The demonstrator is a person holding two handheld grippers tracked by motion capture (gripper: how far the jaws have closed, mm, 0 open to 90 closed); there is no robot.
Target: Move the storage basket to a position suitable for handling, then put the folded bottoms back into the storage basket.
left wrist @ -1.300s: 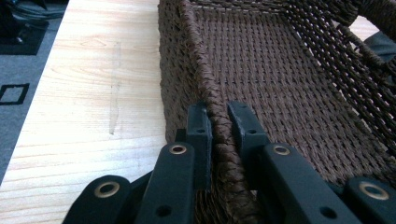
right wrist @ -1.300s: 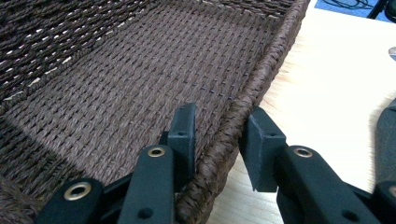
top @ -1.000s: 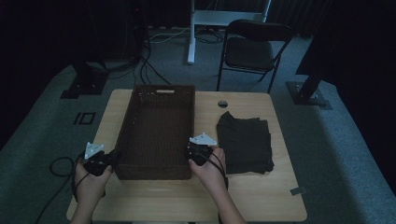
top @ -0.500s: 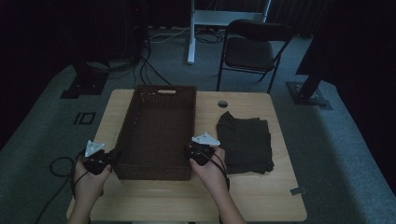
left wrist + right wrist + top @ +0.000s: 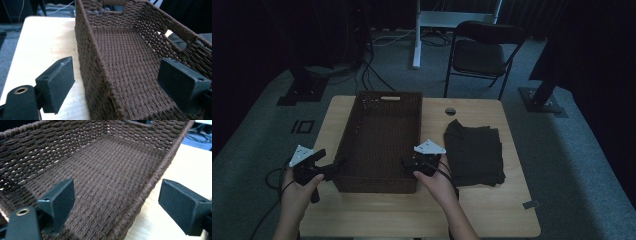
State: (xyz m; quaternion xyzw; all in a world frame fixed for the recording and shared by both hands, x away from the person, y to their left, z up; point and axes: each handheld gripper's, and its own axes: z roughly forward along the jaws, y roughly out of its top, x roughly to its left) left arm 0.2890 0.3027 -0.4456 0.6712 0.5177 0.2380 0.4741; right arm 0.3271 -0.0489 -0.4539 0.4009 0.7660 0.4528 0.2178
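An empty brown woven basket (image 5: 382, 135) stands on the wooden table (image 5: 492, 210), left of centre. My left gripper (image 5: 331, 169) is at its near left corner, open. In the left gripper view (image 5: 118, 75) its jaws straddle the basket's side wall (image 5: 92, 65), one jaw over the table and one inside. My right gripper (image 5: 408, 164) is at the near right corner, also open. Its jaws (image 5: 117, 195) straddle the opposite wall (image 5: 150, 185) the same way. Neither pair of jaws presses on the weave.
A folded dark cloth (image 5: 474, 152) lies on the table right of the basket, beside my right hand. A small round hole (image 5: 450, 111) sits near the table's far edge. A folding chair (image 5: 482, 55) and stand bases are on the floor beyond.
Both grippers have stayed at the basket's near corners with only slight shifts. The basket has not visibly moved.
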